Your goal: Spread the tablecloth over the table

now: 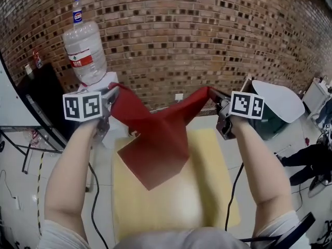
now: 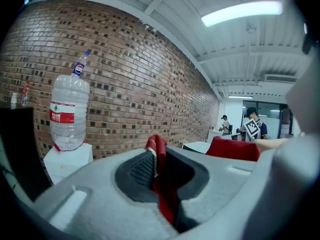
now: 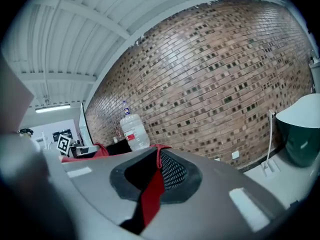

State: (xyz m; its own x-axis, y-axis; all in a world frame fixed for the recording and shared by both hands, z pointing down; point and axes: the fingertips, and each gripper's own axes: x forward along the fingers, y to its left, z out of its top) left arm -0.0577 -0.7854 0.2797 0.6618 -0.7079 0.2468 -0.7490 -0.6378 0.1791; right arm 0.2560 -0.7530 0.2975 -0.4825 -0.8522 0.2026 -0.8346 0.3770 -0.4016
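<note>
Spanning left tongs point(image 1: 110, 95), right tongs point(image 1: 215, 96): tablecloth point(image 1: 158, 139)

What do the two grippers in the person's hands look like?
The left gripper and right gripper are grey, and each carries a white cube printed with black square markers. Their pads are dark with a dotted grid texture. A black cable trails back from each. The person wears short, light-coloured sleeves.
</note>
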